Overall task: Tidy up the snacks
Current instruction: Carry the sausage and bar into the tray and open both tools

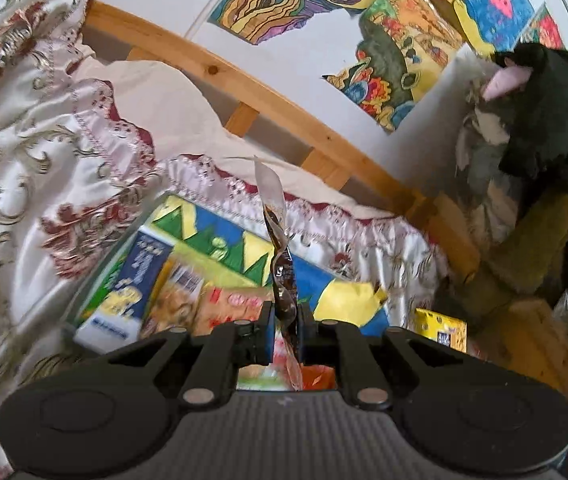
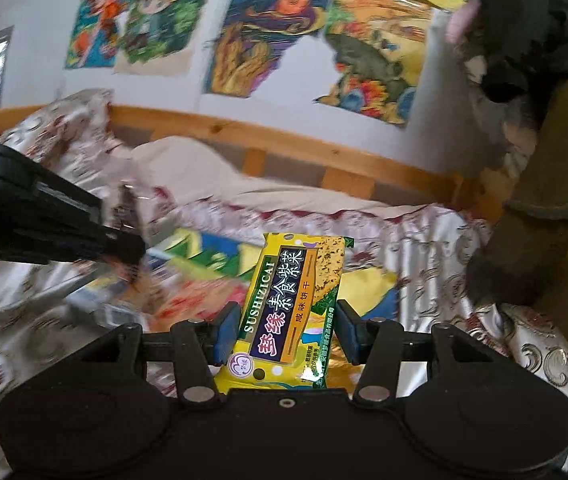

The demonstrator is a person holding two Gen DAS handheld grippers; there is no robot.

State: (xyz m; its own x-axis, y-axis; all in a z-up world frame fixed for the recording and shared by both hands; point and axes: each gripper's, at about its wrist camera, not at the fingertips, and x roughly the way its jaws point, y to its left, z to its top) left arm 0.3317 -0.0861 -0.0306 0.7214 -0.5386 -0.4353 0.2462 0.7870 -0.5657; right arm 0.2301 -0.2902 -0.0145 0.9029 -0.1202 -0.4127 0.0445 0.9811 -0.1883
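Note:
My left gripper (image 1: 286,322) is shut on a thin brown snack packet (image 1: 279,248), held edge-on and upright above a clear container (image 1: 95,276) with several snack packs on a colourful picture. My right gripper (image 2: 288,330) is shut on a yellow seaweed cracker packet (image 2: 288,304), held upright above the bedspread. The left gripper (image 2: 123,248) also shows in the right wrist view, over the blurred container at the left.
A patterned satin bedspread (image 1: 23,140) covers the bed. A wooden bed rail (image 1: 219,76) runs behind, with drawings on the wall (image 2: 251,32). A dark plush toy (image 1: 540,120) and a yellow box (image 1: 440,328) lie at the right.

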